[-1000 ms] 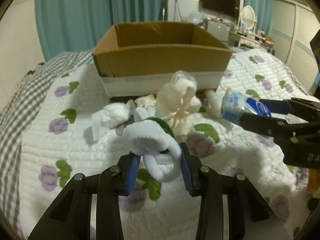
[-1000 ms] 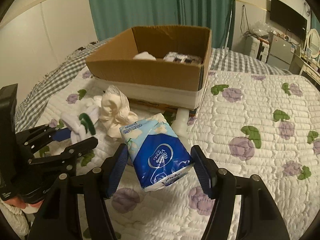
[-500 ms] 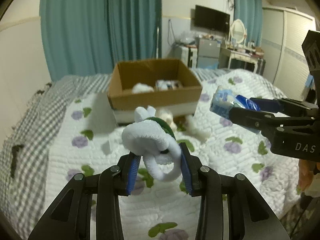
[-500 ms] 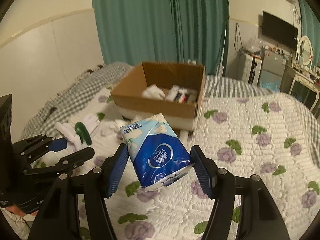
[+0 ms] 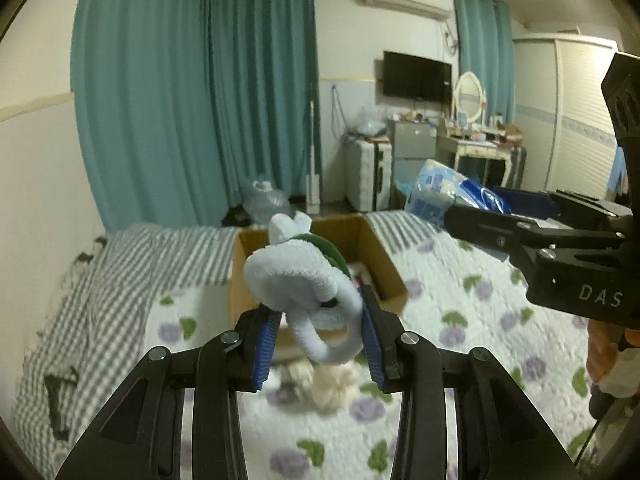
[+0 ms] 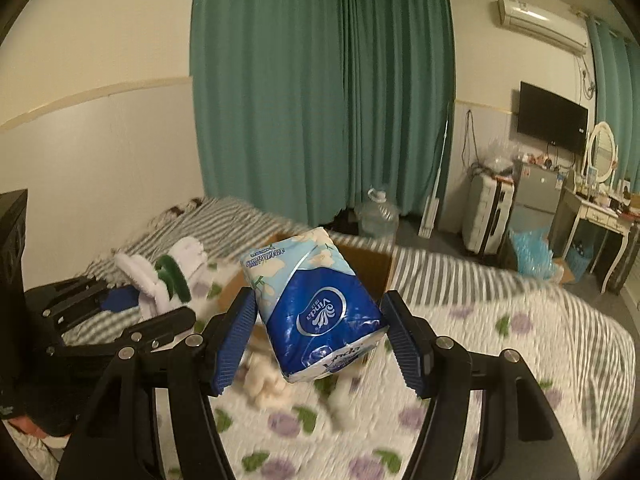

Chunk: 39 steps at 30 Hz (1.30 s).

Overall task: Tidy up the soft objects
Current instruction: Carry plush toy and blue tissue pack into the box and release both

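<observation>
Both grippers were held high above the bed (image 5: 472, 304), side by side. The left gripper (image 5: 318, 342) clenched a white plush toy (image 5: 300, 280) (green band around it); the right gripper (image 6: 320, 340) clamped a blue tissue pack (image 6: 316, 308), tilted, over the cardboard box (image 5: 384, 268).

teal curtains (image 6: 320, 100), wall tv (image 6: 554, 118), air conditioner (image 6: 540, 20), oval mirror (image 6: 603, 152), suitcase (image 6: 486, 216), water jug (image 6: 376, 214)

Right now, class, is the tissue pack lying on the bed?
No, the tissue pack is held in the air between the right gripper's fingers.
</observation>
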Motion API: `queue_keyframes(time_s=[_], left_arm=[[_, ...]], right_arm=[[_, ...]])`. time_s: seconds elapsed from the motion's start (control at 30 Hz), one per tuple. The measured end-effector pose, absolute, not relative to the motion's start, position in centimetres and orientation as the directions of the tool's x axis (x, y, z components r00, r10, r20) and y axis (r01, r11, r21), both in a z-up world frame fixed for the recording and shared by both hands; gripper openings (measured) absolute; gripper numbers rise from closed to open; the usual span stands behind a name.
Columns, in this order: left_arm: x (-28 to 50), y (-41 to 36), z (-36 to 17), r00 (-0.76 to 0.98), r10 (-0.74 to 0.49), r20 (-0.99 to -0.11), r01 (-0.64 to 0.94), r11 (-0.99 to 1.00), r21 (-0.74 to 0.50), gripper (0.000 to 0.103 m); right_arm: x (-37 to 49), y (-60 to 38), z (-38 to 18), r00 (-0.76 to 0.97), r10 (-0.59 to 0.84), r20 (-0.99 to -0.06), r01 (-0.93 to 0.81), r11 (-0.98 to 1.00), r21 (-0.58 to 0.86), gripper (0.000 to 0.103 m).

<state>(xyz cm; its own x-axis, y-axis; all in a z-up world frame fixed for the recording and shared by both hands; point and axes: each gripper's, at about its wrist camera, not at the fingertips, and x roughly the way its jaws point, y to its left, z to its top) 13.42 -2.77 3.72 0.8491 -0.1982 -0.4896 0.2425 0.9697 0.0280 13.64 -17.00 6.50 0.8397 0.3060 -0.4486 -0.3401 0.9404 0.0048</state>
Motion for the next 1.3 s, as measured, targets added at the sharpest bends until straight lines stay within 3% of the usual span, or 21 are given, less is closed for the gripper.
queue_keyframes(time_s=[0.3,0.6,0.77,0.83,0.87,0.9,0.97,1.1,1.27,1.3], left_arm=[[22.2,-1.3,4.2,0.843,-0.176,-0.509,0.218,0.976,0.023,0.037],[30.1,-3.4,-3.4,0.785,-0.133,-0.606,0.241,0.965,0.100,0.038],[31.8,-4.2,-5.6,0.772,-0.128,-0.623,0.258,0.958,0.122,0.045],[32.0,-4.4,-6.1,0.773,-0.100,-0.627,0.239,0.960,0.142,0.070],[31.9,-4.4,-6.2,0.775,-0.086,-0.626,0.226,0.963,0.148,0.075],[32.2,-4.3,-6.1,0.778,-0.073,-0.624,0.212,0.966,0.151,0.080],[31.9,-4.0,-5.8,0.781,-0.060,-0.622,0.189,0.971,0.143,0.080],[30.2,-3.3,-2.9,0.797,-0.069,-0.599,0.177,0.976,0.123,0.080],[24.5,-1.8,4.1,0.868,-0.076,-0.492,0.163,0.977,0.137,0.080],[23.2,-1.4,5.5,0.882,-0.075,-0.465,0.156,0.978,0.137,0.086]], right_arm=[[23.8,-16.2,5.9,0.836,0.290,-0.466,-0.313,0.949,0.028,0.064],[33.2,-15.0,-2.7,0.749,0.285,-0.599,-0.285,0.953,0.097,0.064],[35.2,-15.0,-4.9,0.738,0.293,-0.607,-0.291,0.951,0.105,0.066],[35.5,-15.3,-5.2,0.744,0.290,-0.602,-0.283,0.953,0.109,0.068],[35.4,-15.6,-5.2,0.741,0.298,-0.601,-0.286,0.951,0.118,0.072],[35.1,-15.8,-4.9,0.746,0.305,-0.592,-0.283,0.950,0.132,0.083],[34.3,-16.0,-4.0,0.769,0.274,-0.578,-0.250,0.960,0.122,0.091],[31.5,-16.4,-0.6,0.803,0.247,-0.542,-0.233,0.968,0.097,0.091],[26.2,-16.8,5.3,0.851,0.218,-0.478,-0.212,0.975,0.069,0.092],[25.1,-16.8,6.4,0.857,0.215,-0.468,-0.210,0.976,0.062,0.093]])
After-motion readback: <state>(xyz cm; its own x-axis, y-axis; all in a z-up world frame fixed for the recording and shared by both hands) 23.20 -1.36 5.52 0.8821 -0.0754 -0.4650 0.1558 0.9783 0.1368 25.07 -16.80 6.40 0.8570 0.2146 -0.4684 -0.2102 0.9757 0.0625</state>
